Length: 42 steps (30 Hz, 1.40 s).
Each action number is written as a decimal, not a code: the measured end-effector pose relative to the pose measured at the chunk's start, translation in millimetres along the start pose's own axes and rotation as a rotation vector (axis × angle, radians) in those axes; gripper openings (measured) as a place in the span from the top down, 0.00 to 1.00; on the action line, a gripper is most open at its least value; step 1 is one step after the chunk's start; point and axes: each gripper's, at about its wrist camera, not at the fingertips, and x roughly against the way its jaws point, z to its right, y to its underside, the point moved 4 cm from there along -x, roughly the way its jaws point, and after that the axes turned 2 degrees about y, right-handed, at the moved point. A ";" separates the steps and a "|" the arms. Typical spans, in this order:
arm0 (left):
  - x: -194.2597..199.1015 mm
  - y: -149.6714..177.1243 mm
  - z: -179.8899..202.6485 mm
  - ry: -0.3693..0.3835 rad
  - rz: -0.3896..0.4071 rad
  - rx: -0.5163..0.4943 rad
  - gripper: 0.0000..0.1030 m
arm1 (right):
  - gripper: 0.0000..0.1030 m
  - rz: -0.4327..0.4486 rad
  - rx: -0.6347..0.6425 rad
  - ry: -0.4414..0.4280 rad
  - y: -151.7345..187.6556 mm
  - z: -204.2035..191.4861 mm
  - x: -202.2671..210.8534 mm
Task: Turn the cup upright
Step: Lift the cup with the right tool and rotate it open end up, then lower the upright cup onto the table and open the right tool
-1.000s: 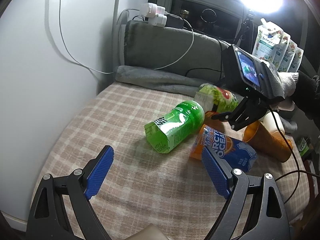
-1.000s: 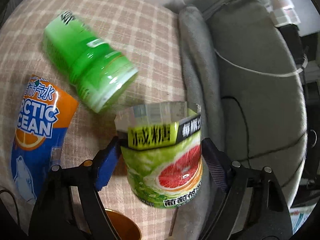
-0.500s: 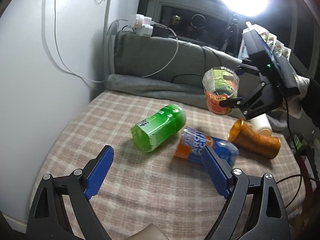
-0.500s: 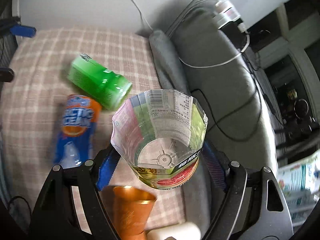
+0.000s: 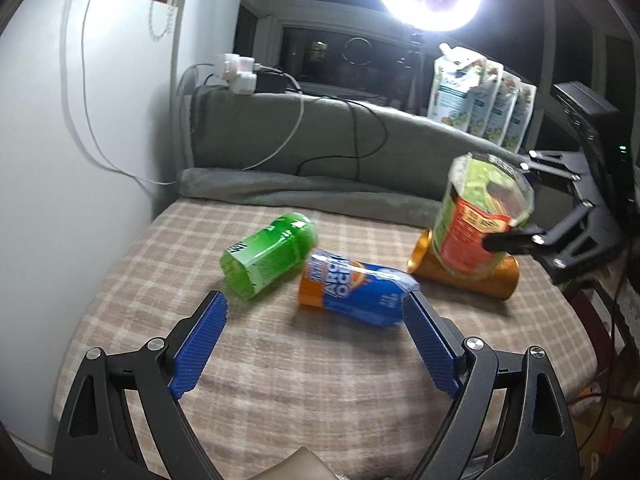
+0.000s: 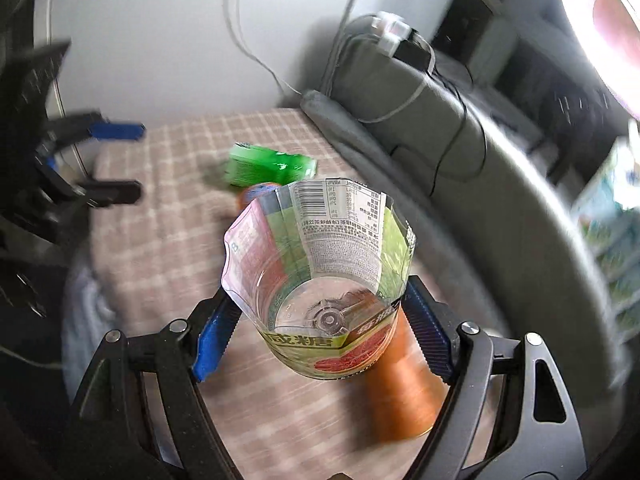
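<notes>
Overhead, right fingers [image 6: 320, 328] clamp the cup [image 6: 320, 280] above orange tumbler [image 5: 464, 272]; left fingers [image 5: 316, 344] spread.

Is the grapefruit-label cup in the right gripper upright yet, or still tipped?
Nearly upright, slightly tilted. The grapefruit-label cup has its open rim on top, and the right gripper holds it clear of the plaid cloth.
</notes>
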 end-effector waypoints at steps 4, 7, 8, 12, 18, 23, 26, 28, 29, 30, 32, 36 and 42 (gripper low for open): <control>1.3 3.5 10.7 0.023 -0.005 -0.018 0.13 | 0.21 0.001 -0.190 -0.129 28.6 -4.7 13.5; 0.5 5.8 16.7 0.035 -0.013 -0.029 0.13 | 0.21 -0.022 -0.311 -0.218 53.2 -9.8 14.0; 0.3 6.9 18.4 0.040 -0.015 -0.032 0.13 | 0.21 -0.033 -0.353 -0.254 61.4 -10.9 12.7; -1.5 9.3 26.0 0.058 -0.029 -0.042 0.13 | 0.21 -0.077 -0.487 -0.355 89.7 -11.4 7.3; -12.9 15.8 37.2 0.153 -0.117 -0.023 0.13 | 0.20 -0.155 -0.656 -0.427 121.9 4.7 -14.5; -16.6 22.4 51.4 0.198 -0.152 -0.027 0.13 | 0.19 -0.167 -0.746 -0.467 128.1 20.7 -32.3; -18.9 24.5 56.6 0.226 -0.176 -0.021 0.13 | 0.19 -0.154 -0.761 -0.463 124.4 27.4 -37.6; -20.4 24.9 57.8 0.229 -0.183 -0.013 0.13 | 0.19 -0.147 -0.774 -0.465 121.0 29.6 -40.2; -21.0 24.8 57.2 0.226 -0.181 -0.007 0.13 | 0.19 -0.142 -0.780 -0.464 120.4 30.8 -42.6; -21.7 24.4 56.4 0.224 -0.179 0.002 0.13 | 0.19 -0.138 -0.784 -0.460 119.3 32.3 -43.5; -24.3 24.0 53.9 0.229 -0.184 0.028 0.13 | 0.18 -0.129 -0.795 -0.448 118.0 36.0 -45.4; -36.8 29.8 48.7 0.274 -0.263 0.095 0.13 | 0.12 -0.116 -0.813 -0.420 116.7 39.8 -51.8; -47.7 41.3 53.2 0.348 -0.363 0.145 0.15 | 0.08 -0.092 -0.826 -0.376 115.6 41.8 -56.0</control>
